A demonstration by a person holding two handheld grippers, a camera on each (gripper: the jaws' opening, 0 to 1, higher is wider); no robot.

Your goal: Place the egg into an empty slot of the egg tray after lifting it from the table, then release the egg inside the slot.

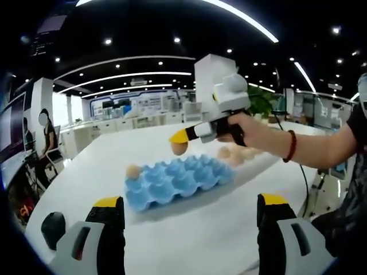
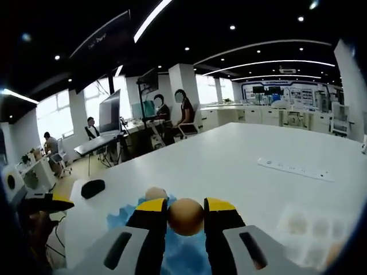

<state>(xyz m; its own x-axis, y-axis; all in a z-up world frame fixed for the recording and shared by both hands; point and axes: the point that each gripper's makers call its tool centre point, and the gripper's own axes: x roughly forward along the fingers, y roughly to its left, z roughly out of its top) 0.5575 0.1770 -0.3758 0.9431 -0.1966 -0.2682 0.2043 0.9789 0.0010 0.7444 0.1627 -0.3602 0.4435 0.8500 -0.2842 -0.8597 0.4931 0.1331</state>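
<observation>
In the right gripper view's lower centre, the right gripper (image 2: pixel 186 213) pinches the egg (image 2: pixel 186 216), its long axis unclear, above the blue egg tray (image 1: pixel 175 182); the left gripper (image 1: pixel 189 213) gapes wide, empty.

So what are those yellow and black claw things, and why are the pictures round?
They are two grabbing tools that a person holds, one in each hand. Each tool carries a small camera with a very wide lens, so its picture comes out round.

The left gripper view looks out between the left gripper, whose fingers are apart and hold nothing. Ahead, on a white table, lies a blue egg tray with one egg in a corner slot. More eggs lie behind it. The person's hand holds the right gripper above the tray.

The right gripper view looks along that tool. Its fingers squeeze a brown egg above the tray.
</observation>
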